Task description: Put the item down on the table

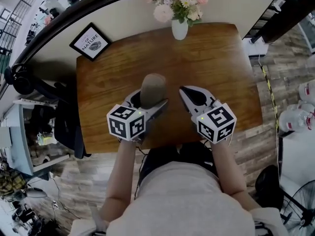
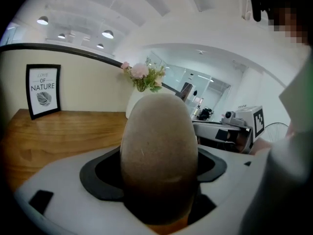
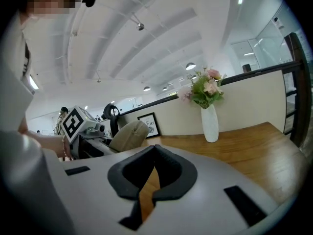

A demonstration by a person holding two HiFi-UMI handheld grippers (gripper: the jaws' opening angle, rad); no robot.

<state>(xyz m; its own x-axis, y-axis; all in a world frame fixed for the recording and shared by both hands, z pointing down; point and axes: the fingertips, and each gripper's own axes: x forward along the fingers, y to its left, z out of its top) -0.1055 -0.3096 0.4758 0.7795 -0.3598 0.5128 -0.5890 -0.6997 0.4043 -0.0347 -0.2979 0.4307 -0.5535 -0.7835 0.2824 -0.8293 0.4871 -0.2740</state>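
Left gripper (image 1: 149, 101), held in the person's left hand over the near half of the wooden table (image 1: 221, 68), with its two jaws clamped on either side of a tan, egg-shaped item (image 1: 153, 89). In the left gripper view the item (image 2: 159, 155) stands upright with its rounded end up and fills the dark recess between the jaws, hiding most of the vase behind it. A sliver of wood shows beneath the item, but whether its lower end touches the table cannot be told. Right gripper (image 1: 188, 93), in the person's right hand, lies just beside the left one, near it but not touching, and it points the same way, toward the far edge. Its jaws are pressed together at the tips with nothing between them; only a narrow slit lower down shows the table top in the right gripper view (image 3: 155, 151), where the held item (image 3: 129, 135) appears to the left. Each gripper carries a marker cube at its rear, left (image 1: 127, 122) and right (image 1: 216, 123), close to the person's wrists. At the far edge of the table stands a white vase (image 1: 179, 29) with pink flowers (image 1: 177, 1). A black-framed print (image 1: 90, 42) reading "OF NATURE" leans against the cream wall at the table's far left corner, well apart from both grippers.
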